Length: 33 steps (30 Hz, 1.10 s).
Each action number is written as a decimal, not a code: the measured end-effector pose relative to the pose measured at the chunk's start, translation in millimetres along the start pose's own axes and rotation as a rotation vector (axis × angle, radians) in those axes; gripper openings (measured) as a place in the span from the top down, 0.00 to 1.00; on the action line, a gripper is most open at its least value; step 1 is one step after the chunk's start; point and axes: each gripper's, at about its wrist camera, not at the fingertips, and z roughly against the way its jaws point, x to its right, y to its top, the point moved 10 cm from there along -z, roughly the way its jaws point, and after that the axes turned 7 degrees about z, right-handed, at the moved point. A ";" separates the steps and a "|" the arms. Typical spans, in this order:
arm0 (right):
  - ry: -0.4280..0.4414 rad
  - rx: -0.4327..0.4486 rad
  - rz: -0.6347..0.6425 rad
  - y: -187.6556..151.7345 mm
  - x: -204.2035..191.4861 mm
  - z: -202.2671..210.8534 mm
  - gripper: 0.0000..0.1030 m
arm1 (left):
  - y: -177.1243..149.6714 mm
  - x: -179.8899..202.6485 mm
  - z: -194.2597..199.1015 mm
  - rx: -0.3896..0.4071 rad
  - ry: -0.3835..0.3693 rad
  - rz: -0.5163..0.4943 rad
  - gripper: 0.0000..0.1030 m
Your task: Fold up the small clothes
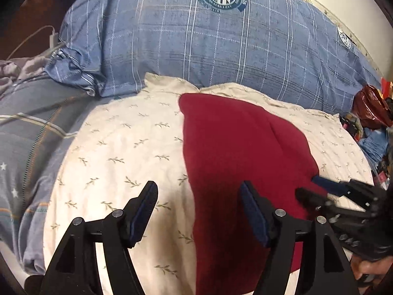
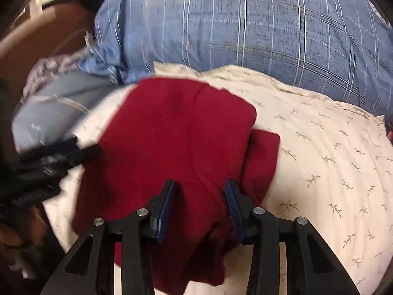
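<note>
A dark red garment (image 1: 233,147) lies folded on a cream leaf-print pillow (image 1: 122,147). My left gripper (image 1: 197,189) hovers open over the garment's left edge, with one finger over the cream fabric and the other over the red. It holds nothing. At the right edge of the left wrist view, my right gripper (image 1: 304,186) sits at the garment's right side. In the right wrist view the red garment (image 2: 172,135) bunches up between the pads of my right gripper (image 2: 201,186), which is shut on it. A smaller red flap sticks out to the right. My left gripper (image 2: 86,145) shows blurred at the left.
A big blue plaid pillow (image 1: 196,49) with a round crest lies behind the cream pillow (image 2: 319,159). Grey-blue bedding (image 1: 24,135) and a white charger with its cable (image 1: 52,38) are at the left. Colourful clutter (image 1: 373,108) lies at the right. A person's hand (image 1: 368,268) holds the right gripper.
</note>
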 end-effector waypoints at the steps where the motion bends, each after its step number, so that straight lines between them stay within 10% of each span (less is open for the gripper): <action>1: 0.001 0.004 -0.007 -1.4 0.4 0.6 0.60 | 0.7 0.9 2.2 0.010 0.006 -0.003 0.33; 17: -0.064 0.104 -0.105 11.3 11.5 52.7 0.32 | -1.8 9.3 28.5 0.079 0.053 -0.017 0.33; 33: -0.084 0.048 -0.118 8.4 8.6 38.8 0.29 | 1.4 2.6 9.5 0.011 0.088 0.004 0.33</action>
